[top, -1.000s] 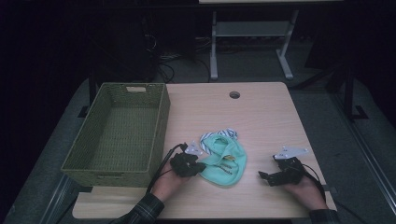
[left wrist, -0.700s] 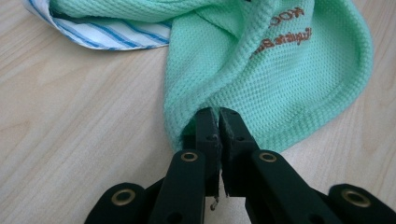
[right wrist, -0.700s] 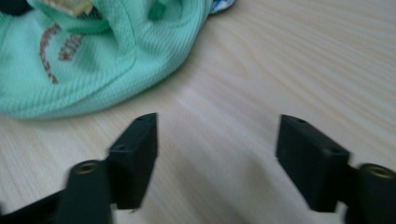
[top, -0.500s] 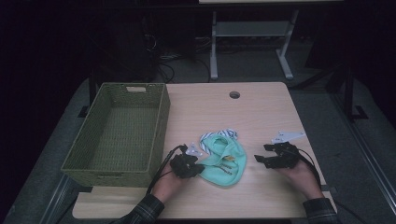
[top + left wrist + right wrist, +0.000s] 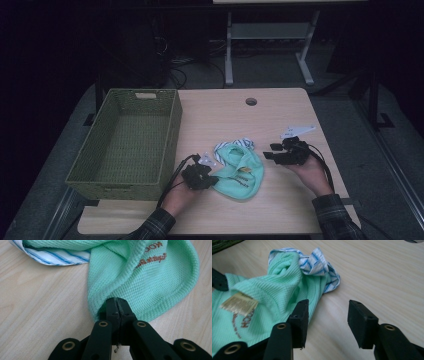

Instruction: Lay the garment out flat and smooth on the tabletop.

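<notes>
left fingers (image 5: 117,312): pressed fully together on the hem of the green cloth (image 5: 241,170), near the surface's front edge; the fabric bunched out above the pinch.
right fingers (image 5: 327,315): spread wide, holding nothing, low over the surface (image 5: 374,270) just beside the cloth's right edge; one tip looked to be touching or nearly touching the fabric, i could not tell which.
cloth: a mint waffle-knit piece with a striped blue-and-white lining (image 5: 317,263), crumpled in a heap around the middle of the surface's front half, with a small tan label (image 5: 239,303) lying on top.
basket (image 5: 127,140): empty, wicker, along the surface's left edge, just beside my left hand (image 5: 177,197).
risk, thin pinch: i judged my left hold caught only the rim of the hem; a quick lift could have pulled it free.
risk, right miss: closing where i was, i might have nipped bare wood or a single loose fold, leaving the cloth lopsided.
risk, drag: hauling it with one hold could have swept the heap toward the front edge or snagged it on the basket's rim.
risk, tangle: the lining might have slid out separately and trailed.
</notes>
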A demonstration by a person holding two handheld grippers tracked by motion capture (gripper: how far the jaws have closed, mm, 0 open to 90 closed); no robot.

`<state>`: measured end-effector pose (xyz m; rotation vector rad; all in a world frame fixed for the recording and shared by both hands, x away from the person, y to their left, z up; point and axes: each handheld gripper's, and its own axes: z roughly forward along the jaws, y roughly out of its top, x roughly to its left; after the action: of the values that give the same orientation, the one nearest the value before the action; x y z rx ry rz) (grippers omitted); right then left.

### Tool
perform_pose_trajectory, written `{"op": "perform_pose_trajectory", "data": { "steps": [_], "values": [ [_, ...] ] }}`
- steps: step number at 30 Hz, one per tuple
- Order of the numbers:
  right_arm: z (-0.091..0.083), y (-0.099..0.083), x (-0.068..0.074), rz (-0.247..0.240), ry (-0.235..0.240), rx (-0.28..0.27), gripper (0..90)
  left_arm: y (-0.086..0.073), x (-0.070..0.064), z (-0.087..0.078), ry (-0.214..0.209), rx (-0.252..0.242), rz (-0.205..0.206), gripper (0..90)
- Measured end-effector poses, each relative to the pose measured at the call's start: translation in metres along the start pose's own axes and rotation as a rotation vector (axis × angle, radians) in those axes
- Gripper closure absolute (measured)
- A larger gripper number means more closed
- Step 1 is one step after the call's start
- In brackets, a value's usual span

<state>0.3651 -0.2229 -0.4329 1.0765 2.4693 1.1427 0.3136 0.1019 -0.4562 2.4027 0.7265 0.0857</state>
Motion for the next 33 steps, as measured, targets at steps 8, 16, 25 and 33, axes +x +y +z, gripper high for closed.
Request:
{"op": "perform_pose_trajectory", "data": {
  "steps": [8,16,25,33],
  "values": [
    [0.019,0.013,-0.012,-0.003,0.001,0.016,59.1,0.000,-0.001,0.000,0.006,-0.002,-0.003,88.7],
    [0.042,0.023,-0.020,0.010,0.025,0.050,58.6,0.000,-0.001,0.001,0.007,-0.009,-0.009,88.7],
    [0.062,0.037,-0.016,0.002,0.054,0.048,57.6,0.000,-0.001,0.001,0.003,-0.007,-0.010,88.6],
    [0.075,0.045,-0.015,0.025,0.070,0.040,53.3,0.000,0.000,0.001,-0.003,-0.008,-0.016,88.7]
  ]
}}
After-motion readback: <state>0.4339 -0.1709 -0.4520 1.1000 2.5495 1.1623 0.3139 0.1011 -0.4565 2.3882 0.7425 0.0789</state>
